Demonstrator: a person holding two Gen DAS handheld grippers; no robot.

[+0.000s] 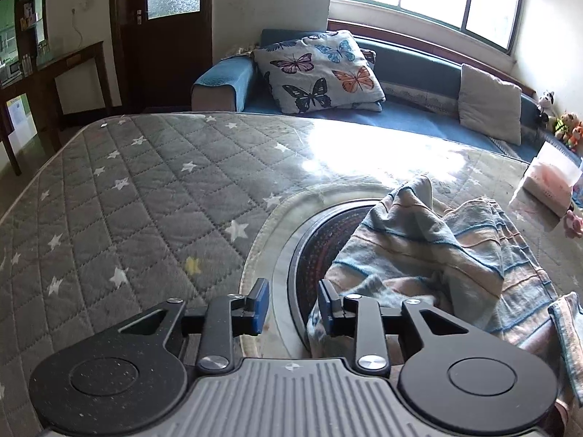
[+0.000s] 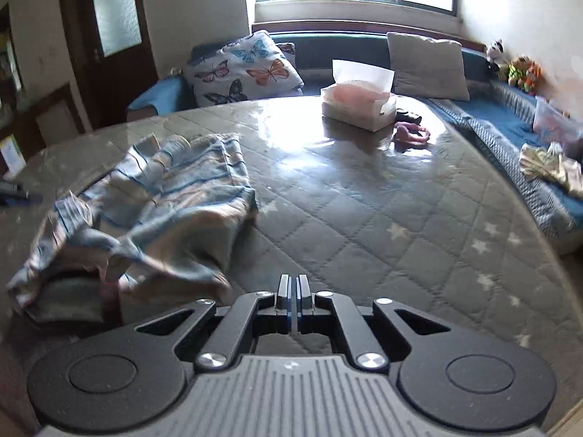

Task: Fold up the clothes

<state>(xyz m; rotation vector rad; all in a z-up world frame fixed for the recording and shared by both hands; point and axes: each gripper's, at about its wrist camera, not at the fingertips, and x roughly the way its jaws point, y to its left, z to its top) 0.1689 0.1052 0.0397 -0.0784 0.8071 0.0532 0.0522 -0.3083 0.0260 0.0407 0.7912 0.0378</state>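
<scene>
We work over a quilted table cover [image 1: 145, 189] printed with stars, under a glossy clear sheet, and we place everything else against it. Beyond its far edge runs a blue sofa [image 1: 419, 123] with a butterfly cushion [image 1: 320, 73] under the window. On the cover's far right part sits a tissue box [image 2: 359, 107], well apart from the garment, probably parked there to leave folding room. The striped garment [image 2: 156, 204] lies crumpled toward the cover's near side, one part draped over a dark round plate [image 1: 320, 251], so we judge the folding has not really started and the cloth first needs spreading flat. The left gripper [image 1: 293, 306] hangs over the near edge of the cover with its jaws partly spread; the right pad [image 1: 325, 306] sits against a fold of the garment, yet nothing lies between the pads. The right gripper [image 2: 293, 296] hovers over bare cover, right of the garment, its jaws pressed together on nothing.
</scene>
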